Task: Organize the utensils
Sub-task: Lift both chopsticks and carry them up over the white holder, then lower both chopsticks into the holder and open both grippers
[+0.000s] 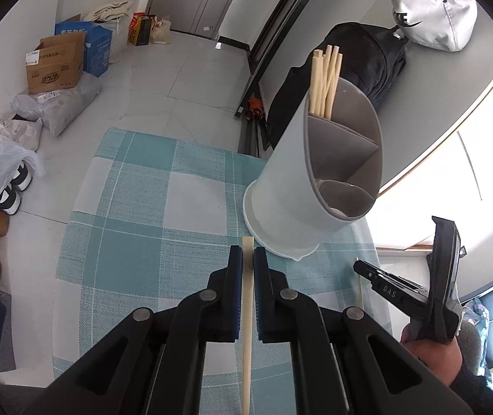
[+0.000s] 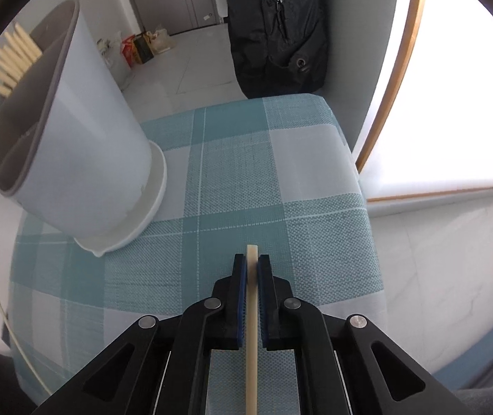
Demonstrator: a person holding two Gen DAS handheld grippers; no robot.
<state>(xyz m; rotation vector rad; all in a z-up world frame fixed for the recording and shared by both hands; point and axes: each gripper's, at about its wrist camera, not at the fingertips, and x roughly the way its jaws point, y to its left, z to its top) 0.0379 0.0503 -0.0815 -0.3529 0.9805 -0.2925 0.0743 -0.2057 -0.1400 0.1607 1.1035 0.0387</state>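
A white utensil holder [image 1: 291,186] with grey inner compartments stands on a saucer on the checked cloth; several pale chopsticks [image 1: 324,79] stand in its far compartment. It also shows in the right wrist view [image 2: 84,145], with the chopsticks [image 2: 11,60]. My left gripper [image 1: 247,259] is shut on a pale chopstick [image 1: 246,328] that runs back between its jaws. My right gripper [image 2: 252,263] is shut on another chopstick [image 2: 251,328], to the right of the holder. The right gripper also shows in the left wrist view [image 1: 362,268], with its chopstick [image 1: 360,290].
The teal-and-white checked cloth [image 1: 136,214] covers a small table. On the floor to the left are cardboard boxes [image 1: 56,64], bags and shoes [image 1: 11,190]. A black backpack [image 1: 378,65] and a grey bag [image 1: 429,7] sit behind the holder. A bright window [image 2: 454,86] is on the right.
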